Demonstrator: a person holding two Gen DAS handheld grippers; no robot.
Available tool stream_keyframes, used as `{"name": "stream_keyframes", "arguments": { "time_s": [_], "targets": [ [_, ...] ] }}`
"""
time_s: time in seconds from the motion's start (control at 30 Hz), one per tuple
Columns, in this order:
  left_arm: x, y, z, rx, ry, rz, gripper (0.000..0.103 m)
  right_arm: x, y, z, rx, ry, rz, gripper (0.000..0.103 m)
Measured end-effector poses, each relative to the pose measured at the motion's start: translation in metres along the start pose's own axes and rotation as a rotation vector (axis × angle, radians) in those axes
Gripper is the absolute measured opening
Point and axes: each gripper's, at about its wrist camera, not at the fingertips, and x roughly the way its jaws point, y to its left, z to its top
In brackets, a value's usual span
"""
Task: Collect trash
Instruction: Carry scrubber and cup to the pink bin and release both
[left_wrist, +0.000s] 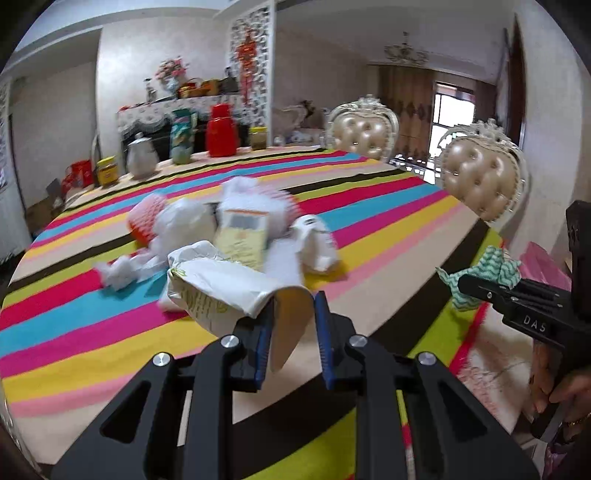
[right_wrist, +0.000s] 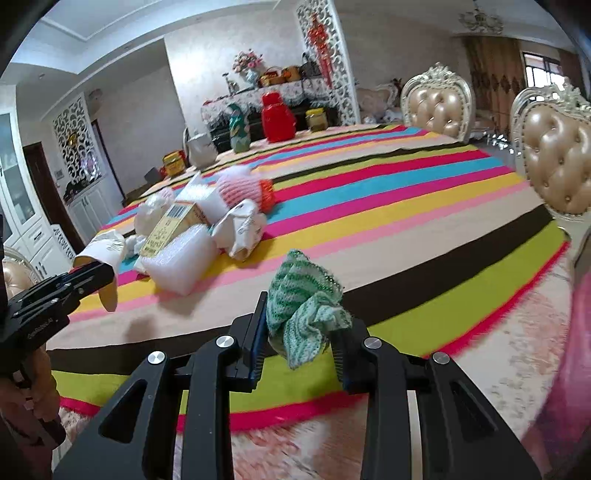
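Observation:
My left gripper (left_wrist: 294, 326) is shut on a crushed white paper cup (left_wrist: 221, 288) with yellow-green print, held just above the striped tablecloth (left_wrist: 388, 206). The right wrist view shows that cup (right_wrist: 107, 251) in the left gripper (right_wrist: 86, 275) at its left edge. My right gripper (right_wrist: 301, 332) is shut on a crumpled green-and-white cloth (right_wrist: 306, 302); the same cloth (left_wrist: 495, 267) shows at the right of the left wrist view. Beyond lies a trash pile: a cardboard box (left_wrist: 243, 236), pink foam net (right_wrist: 240, 188), bubble wrap (right_wrist: 181, 262), another crushed cup (right_wrist: 243, 229) and tissue (left_wrist: 118, 273).
At the table's far edge stand a red flask (left_wrist: 221, 129), a grey kettle (left_wrist: 142, 155), a green tube (left_wrist: 183, 136) and yellow-lidded jars (left_wrist: 107, 171). Two padded chairs (left_wrist: 364, 133) (left_wrist: 480, 177) line the right side. A hand (left_wrist: 565, 391) grips the right handle.

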Motion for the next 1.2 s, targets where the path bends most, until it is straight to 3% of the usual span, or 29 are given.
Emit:
{"name": "stream_keyframes", "arguments": {
  "time_s": [0.4,0.83,1.03,1.2],
  "targets": [
    [0.009,-0.107,0.029,0.169,-0.054,-0.194,0.022,-0.074,-0.083,-0.011,0.106,-0.117,-0.161,0.031],
    [0.014,-0.281,0.044,0.401,-0.088,-0.571,0.022,-0.168,-0.218,-0.048,0.303,-0.214,-0.456,0.031],
    [0.026,-0.358,0.046,0.459,-0.045,-0.754,0.022,-0.178,-0.267,-0.071,0.376,-0.176,-0.486,0.032],
    [0.047,-0.403,0.041,0.493,0.016,-0.850,0.022,-0.184,-0.290,-0.084,0.405,-0.169,-0.492,0.033]
  ]
}}
